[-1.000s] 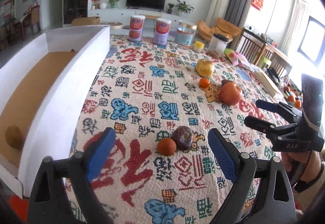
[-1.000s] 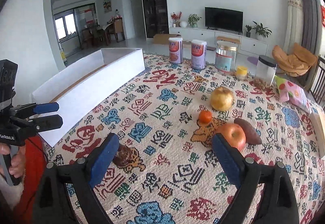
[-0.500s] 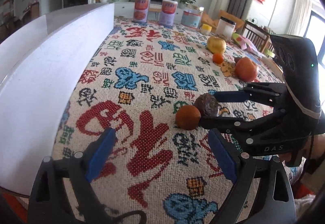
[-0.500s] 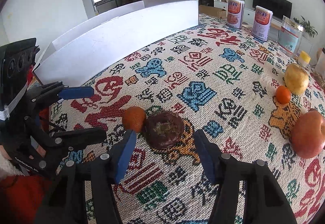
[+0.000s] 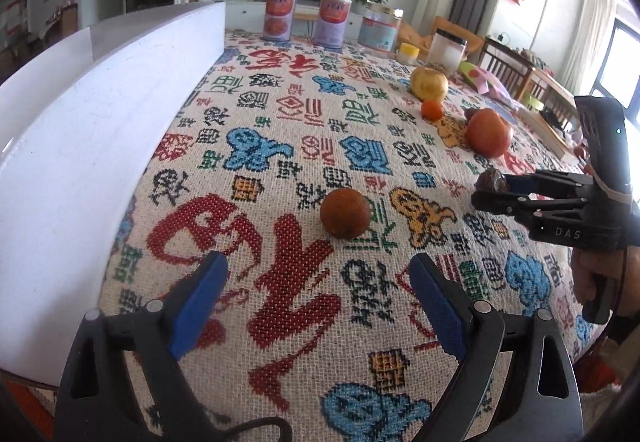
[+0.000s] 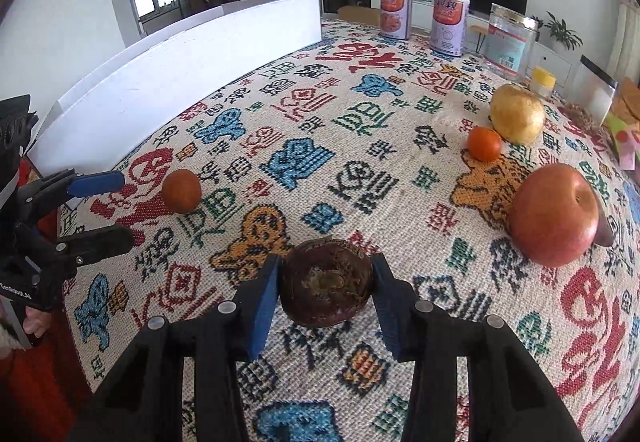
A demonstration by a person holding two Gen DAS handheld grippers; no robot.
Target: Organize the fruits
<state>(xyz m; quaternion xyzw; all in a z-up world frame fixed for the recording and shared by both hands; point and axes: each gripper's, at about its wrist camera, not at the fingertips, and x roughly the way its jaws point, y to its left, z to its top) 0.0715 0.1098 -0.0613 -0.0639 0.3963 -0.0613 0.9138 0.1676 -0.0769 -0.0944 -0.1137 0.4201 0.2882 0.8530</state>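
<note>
Now right tool (image 6: 326,284) angled down — jaws just closing, clamping dark fruit (image 6: 327,281)

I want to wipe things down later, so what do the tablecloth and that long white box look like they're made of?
The tablecloth looks like coarse woven fabric: visible weave, matte. The white box looks like smooth matte cardboard or foam board, with thin flat walls; which one I can't tell.
</note>
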